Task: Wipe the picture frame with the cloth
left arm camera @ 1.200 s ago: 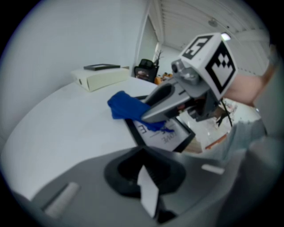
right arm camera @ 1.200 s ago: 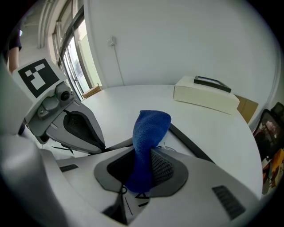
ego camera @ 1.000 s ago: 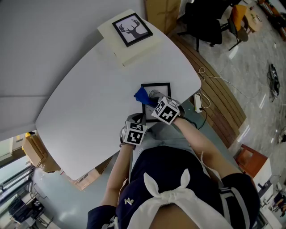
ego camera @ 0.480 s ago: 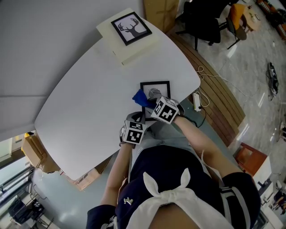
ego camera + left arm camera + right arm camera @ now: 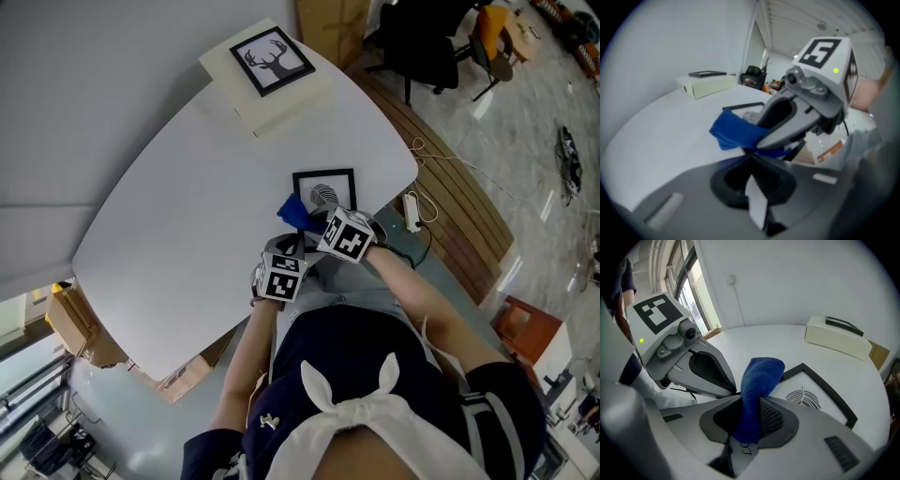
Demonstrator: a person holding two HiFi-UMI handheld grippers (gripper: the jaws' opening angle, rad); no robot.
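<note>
A black picture frame (image 5: 324, 194) with a leaf print lies flat near the table's front edge; the right gripper view shows it too (image 5: 820, 386). My right gripper (image 5: 315, 221) is shut on a blue cloth (image 5: 293, 212), which stands up out of its jaws (image 5: 761, 376) over the frame's near left part. My left gripper (image 5: 292, 247) sits just left of it, jaws shut, tips (image 5: 733, 391) down at the frame's near corner. The cloth (image 5: 733, 133) hides what they touch. In the left gripper view the right gripper (image 5: 751, 149) crosses right in front.
A white box (image 5: 267, 89) with a deer picture (image 5: 272, 60) on top stands at the table's far end. The white table's edge (image 5: 398, 183) runs close to the right of the frame. A power strip (image 5: 412, 214) and cable lie on the floor beyond.
The right gripper and the cloth have slid a little toward me and leftward, so more of the leaf print shows. The left gripper has stayed put.
</note>
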